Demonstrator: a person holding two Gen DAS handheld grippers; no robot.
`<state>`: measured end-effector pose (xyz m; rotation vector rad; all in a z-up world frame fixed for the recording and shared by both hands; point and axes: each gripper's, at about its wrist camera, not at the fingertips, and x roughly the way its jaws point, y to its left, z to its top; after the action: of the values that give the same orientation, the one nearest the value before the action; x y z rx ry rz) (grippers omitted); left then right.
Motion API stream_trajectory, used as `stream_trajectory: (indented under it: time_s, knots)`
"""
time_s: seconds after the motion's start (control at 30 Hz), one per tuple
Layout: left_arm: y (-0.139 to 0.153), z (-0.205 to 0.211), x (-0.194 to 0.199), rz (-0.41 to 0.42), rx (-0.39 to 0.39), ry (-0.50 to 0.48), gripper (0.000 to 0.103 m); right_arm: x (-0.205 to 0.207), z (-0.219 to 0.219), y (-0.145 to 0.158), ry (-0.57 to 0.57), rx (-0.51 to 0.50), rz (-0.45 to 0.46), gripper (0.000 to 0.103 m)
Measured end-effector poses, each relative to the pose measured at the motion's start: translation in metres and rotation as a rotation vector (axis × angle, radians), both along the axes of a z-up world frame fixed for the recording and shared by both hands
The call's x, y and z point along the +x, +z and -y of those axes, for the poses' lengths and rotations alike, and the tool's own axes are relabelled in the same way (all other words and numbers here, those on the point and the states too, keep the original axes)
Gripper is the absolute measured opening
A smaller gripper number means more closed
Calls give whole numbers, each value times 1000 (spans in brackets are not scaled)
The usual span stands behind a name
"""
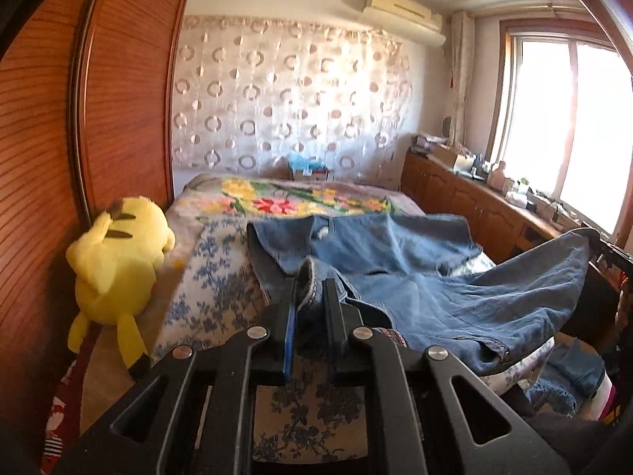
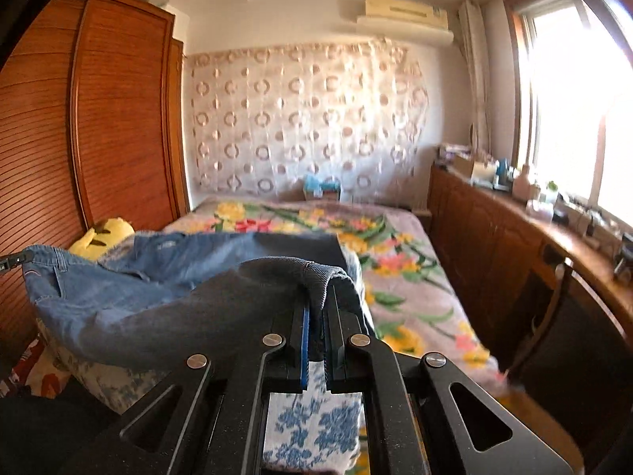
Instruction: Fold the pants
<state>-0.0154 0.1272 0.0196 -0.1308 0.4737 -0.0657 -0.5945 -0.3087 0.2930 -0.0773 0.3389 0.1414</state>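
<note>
1. Left gripper [image 1: 312,285] and right gripper [image 2: 316,297] each pinch a denim edge of the jeans [image 1: 455,297], raised above the bed [image 1: 213,277].
2. Judged step: first fold. Next: carry both edges toward 12 o'clock, level.
3. Room: plush toy [image 1: 118,261] at 9 o'clock, window [image 1: 565,118] at 2 o'clock.

Wide bed [image 1: 205,213] under a grey blanket with red and yellow flowers [image 2: 395,269], overlaid near the foot by a white cloth printed with blue blossoms [image 1: 213,277]. Spread across it, faded blue denim pants [image 1: 395,237]; at its left edge, yellow plush toy [image 1: 118,261].
</note>
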Motion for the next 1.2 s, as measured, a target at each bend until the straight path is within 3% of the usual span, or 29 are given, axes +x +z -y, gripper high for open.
stream_trajectory:
  time_s: [0.17, 0.27, 0.63, 0.87, 1.2]
  knots:
    - [23, 0, -11, 70, 12, -1, 13, -12, -2, 9, 11, -17, 50, 5]
    - [26, -2, -9, 79, 34, 7, 13, -4, -8, -6, 13, -21, 45, 5]
    - [-7, -5, 33, 7, 41, 16, 13, 58, -11, -27, -19, -16, -90, 5]
    - [-7, -3, 71, -4, 60, 28, 13, 92, -21, 1, -24, -45, -92, 5]
    - [-7, -10, 129, -23, 83, 48, 12, 151, -29, -6, -29, -60, -91, 5]
